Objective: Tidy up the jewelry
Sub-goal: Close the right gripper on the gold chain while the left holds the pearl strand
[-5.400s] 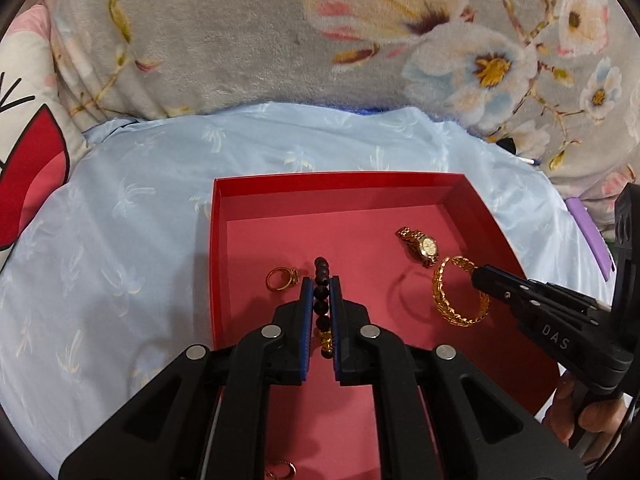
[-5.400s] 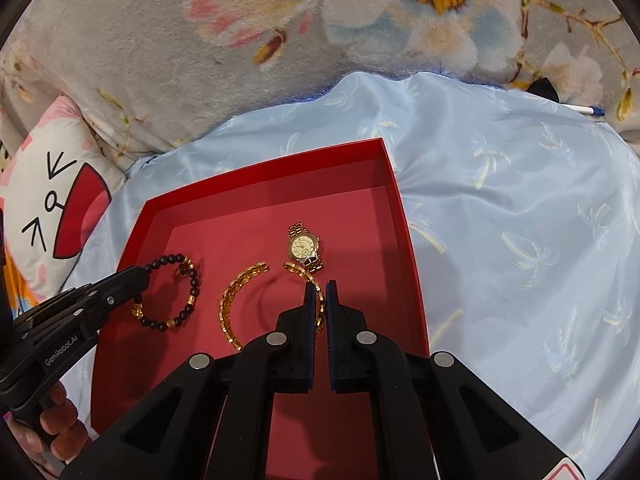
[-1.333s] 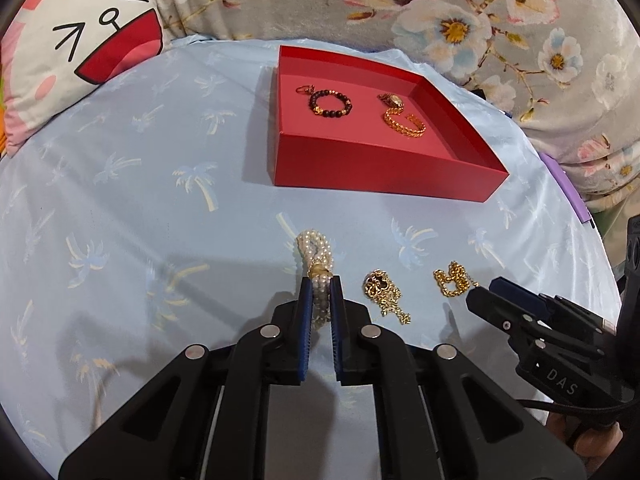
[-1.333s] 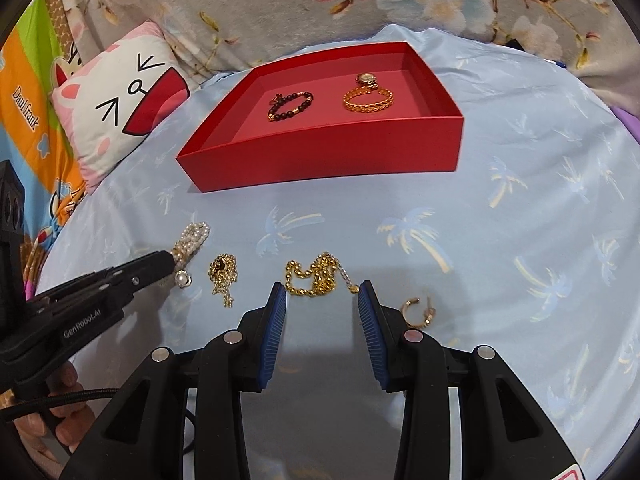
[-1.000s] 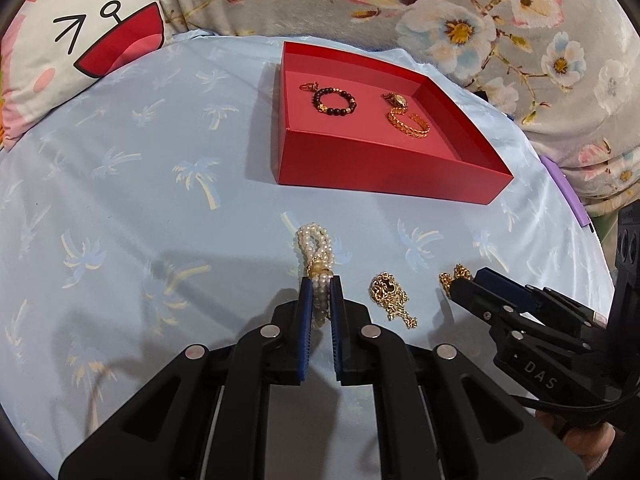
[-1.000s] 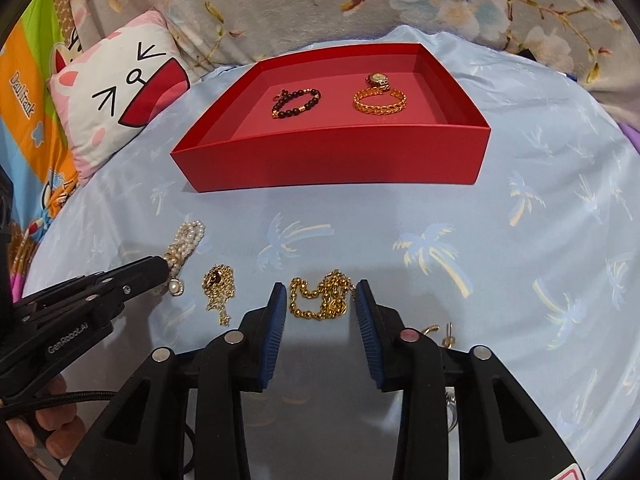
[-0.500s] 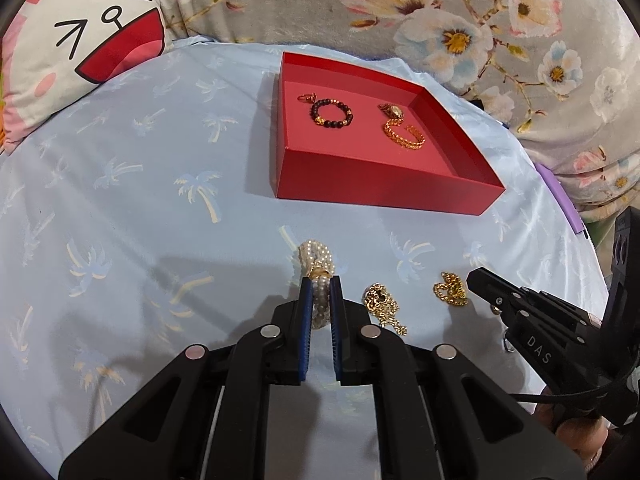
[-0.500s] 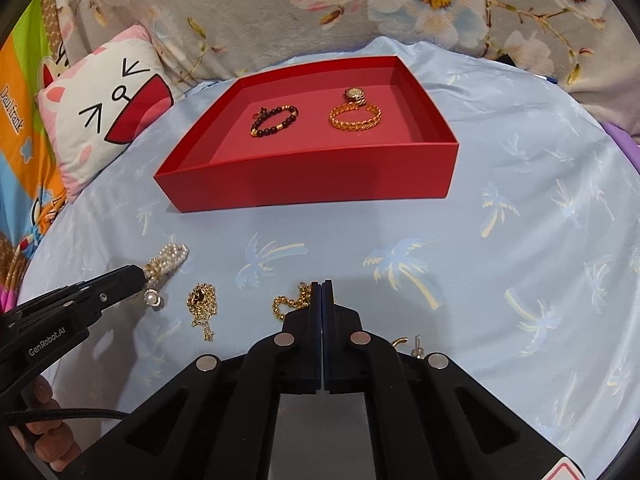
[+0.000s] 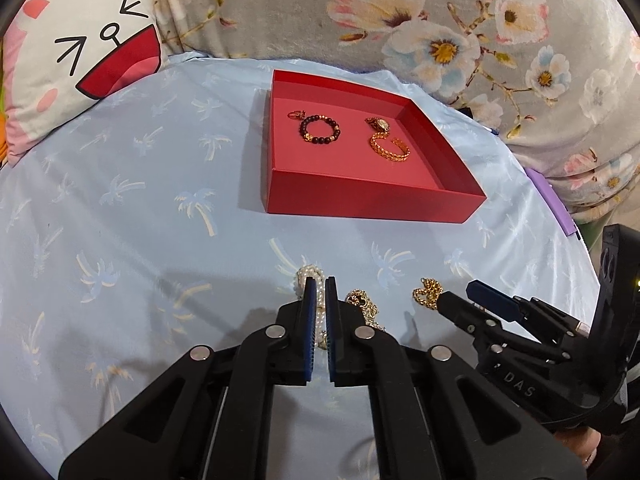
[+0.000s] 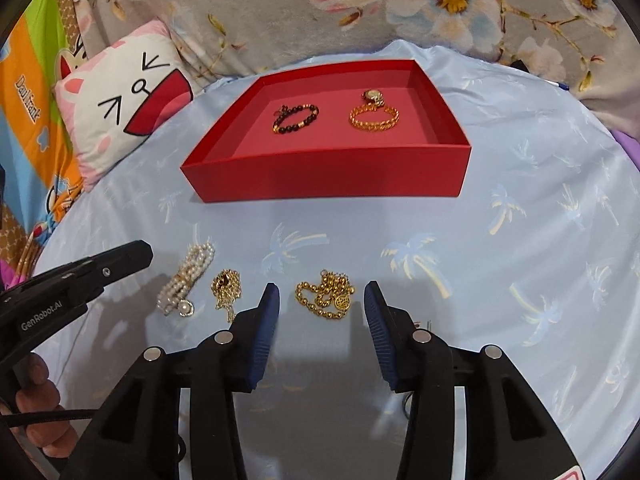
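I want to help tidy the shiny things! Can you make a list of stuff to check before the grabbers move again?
1. Left gripper closed around the pearl bracelet: ok in its own camera; firm pinch: cannot tell.
2. Right gripper around the gold bead chain: not ok yet, its jaws are opening with the chain lying loose between them.
3. Gold pendant chain apart from both grippers: ok.
4. Red box has bare floor for more: ok.
5. Dark bead bracelet and gold bangle inside the box: ok.

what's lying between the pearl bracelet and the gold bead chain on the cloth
A gold pendant necklace lies between the pearl bracelet and the gold bead chain, apart from both on the blue cloth. The right wrist view shows it best.
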The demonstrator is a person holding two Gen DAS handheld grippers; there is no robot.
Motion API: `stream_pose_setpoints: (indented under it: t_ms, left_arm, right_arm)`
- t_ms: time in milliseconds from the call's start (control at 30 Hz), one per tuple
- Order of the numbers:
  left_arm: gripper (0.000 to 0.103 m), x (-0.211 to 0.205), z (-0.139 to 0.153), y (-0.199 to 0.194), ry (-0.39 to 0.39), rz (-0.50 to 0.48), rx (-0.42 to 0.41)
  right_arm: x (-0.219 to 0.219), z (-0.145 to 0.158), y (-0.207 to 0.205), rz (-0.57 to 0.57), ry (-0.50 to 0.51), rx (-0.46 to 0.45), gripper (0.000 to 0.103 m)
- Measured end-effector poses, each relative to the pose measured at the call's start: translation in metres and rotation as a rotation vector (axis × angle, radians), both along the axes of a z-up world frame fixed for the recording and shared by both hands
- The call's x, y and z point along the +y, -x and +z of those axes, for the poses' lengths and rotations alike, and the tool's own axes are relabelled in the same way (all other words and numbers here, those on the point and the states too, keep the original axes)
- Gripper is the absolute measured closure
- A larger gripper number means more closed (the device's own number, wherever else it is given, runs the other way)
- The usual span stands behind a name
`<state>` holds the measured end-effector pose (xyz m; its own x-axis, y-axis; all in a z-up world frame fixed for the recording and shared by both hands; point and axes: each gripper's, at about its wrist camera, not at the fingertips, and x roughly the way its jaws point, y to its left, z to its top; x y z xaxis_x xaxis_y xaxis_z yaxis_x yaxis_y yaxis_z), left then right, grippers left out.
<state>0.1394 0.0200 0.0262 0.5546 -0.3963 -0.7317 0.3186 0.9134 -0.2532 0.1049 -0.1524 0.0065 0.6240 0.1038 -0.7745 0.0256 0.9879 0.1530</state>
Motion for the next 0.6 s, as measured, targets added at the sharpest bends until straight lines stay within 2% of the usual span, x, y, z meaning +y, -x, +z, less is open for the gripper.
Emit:
stream_pose_setpoints:
  t_ms: [200, 233, 333, 433, 600]
  left_arm:
    - [0.099, 0.0, -0.011, -0.002, -0.014, -0.004, 0.03]
    - [0.097, -0.001, -0.013, -0.002, -0.022, -0.004, 0.033]
    - [0.081, -0.006, -0.023, -0.003, -0.055, -0.01, 0.048]
    - [0.078, -0.011, -0.031, -0.004, -0.06, -0.025, 0.06]
    - [0.078, -0.016, -0.035, -0.005, -0.077, -0.022, 0.042]
  right_arm:
    - [0.005, -0.015, -0.01, -0.002, 0.03, 0.034, 0.062]
    - [0.006, -0.015, -0.01, -0.004, 0.042, 0.028, 0.064]
    - [0.01, -0.017, -0.012, -0.007, 0.093, 0.021, 0.078]
    - [0.009, -0.017, -0.013, 0.001, 0.096, 0.016, 0.094]
    - [0.008, -0.016, -0.013, -0.001, 0.088, 0.014, 0.096]
